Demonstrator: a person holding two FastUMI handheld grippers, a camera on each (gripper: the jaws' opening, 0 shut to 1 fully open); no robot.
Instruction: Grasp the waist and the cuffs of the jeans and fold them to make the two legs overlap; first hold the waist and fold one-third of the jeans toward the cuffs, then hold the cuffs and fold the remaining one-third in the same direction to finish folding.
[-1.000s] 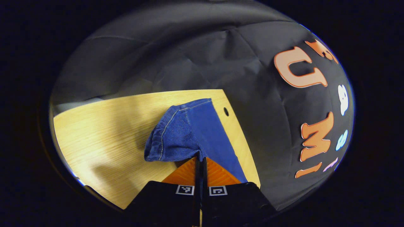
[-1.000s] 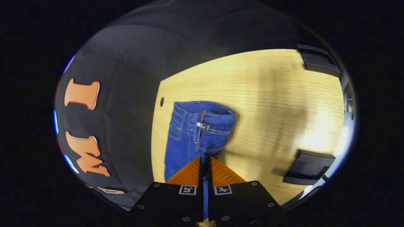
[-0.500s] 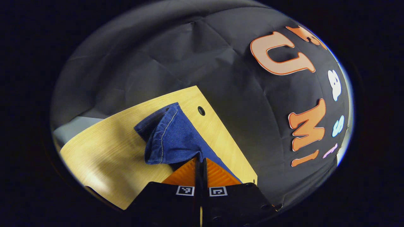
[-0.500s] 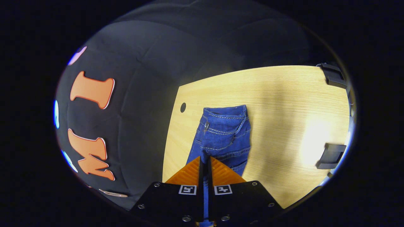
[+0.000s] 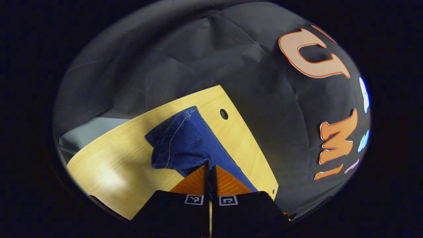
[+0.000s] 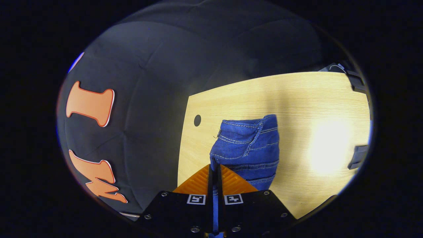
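Left gripper view: left gripper (image 5: pixel 210 169) pinches bunched denim jeans (image 5: pixel 185 142) — right gripper (image 6: pixel 214 169) likewise.

1. The left gripper (image 5: pixel 210 170) has its two orange fingers (image 5: pixel 195 181) pressed together, with denim pinched between the tips.
2. The right gripper (image 6: pixel 214 170) has its orange fingers (image 6: pixel 198 182) closed likewise, with a strip of denim clamped between them.
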